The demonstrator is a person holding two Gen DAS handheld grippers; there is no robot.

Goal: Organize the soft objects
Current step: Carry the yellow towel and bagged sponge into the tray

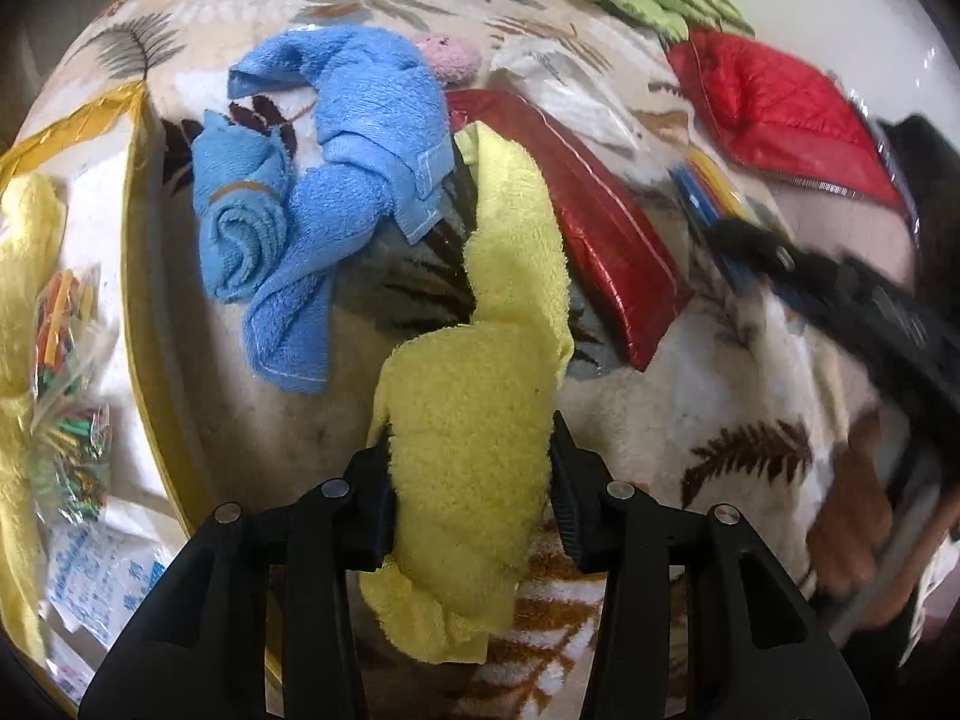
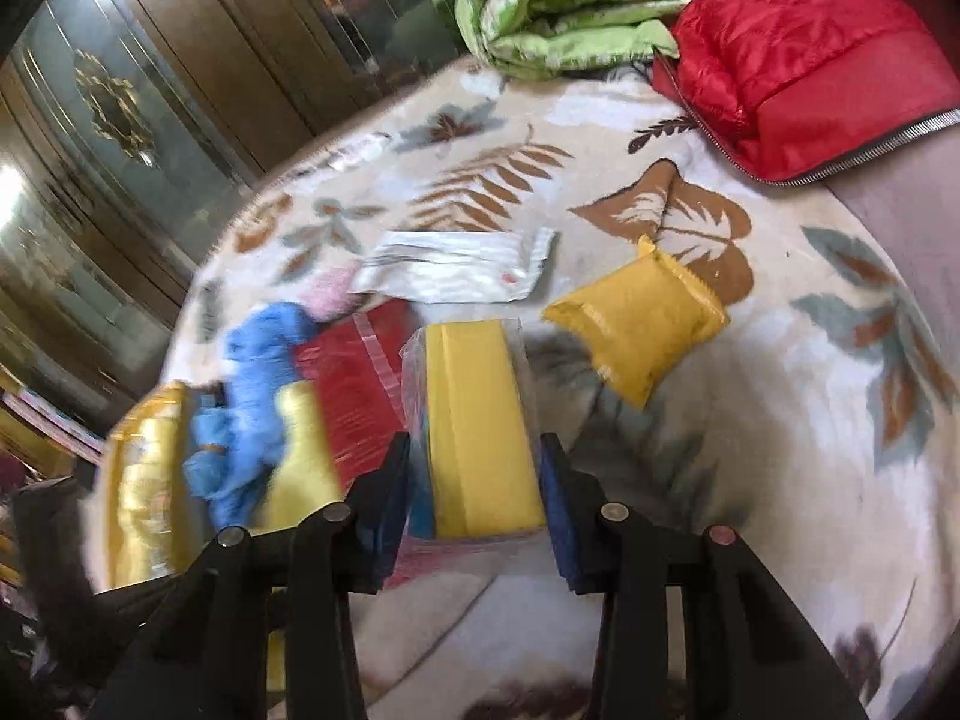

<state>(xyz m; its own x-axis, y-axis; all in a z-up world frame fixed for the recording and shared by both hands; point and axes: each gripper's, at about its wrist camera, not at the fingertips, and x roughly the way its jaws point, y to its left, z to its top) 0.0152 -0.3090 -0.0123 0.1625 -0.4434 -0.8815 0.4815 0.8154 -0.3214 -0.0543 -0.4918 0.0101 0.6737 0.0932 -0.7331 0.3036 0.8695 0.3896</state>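
My left gripper (image 1: 471, 501) was clamped on a yellow towel (image 1: 480, 372), which bulged up between the jaws and trailed away ahead of them. Just beyond and to its left lay a crumpled blue towel (image 1: 312, 180), and to the right ahead a dark red packet (image 1: 591, 228) slanted under the yellow cloth's far end. At the far left edge I saw a gold-rimmed box (image 1: 135, 252) with packets inside. My right gripper (image 2: 474, 495) was closed on a clear-wrapped pack of yellow sponge cloths (image 2: 480, 420), held upright between the jaws. Ahead and right of it a yellow pouch (image 2: 636, 330) rested on the bed, and straight ahead a silver foil sachet (image 2: 456, 267). Everything sat on a cream blanket printed with brown and grey leaves (image 2: 750, 420). At its far end were a rolled green quilt (image 2: 558, 6) and a red quilted bag (image 2: 804, 60) with an open zip. Beyond the bed's left side stood a dark wooden cabinet with glass doors (image 2: 150, 90).
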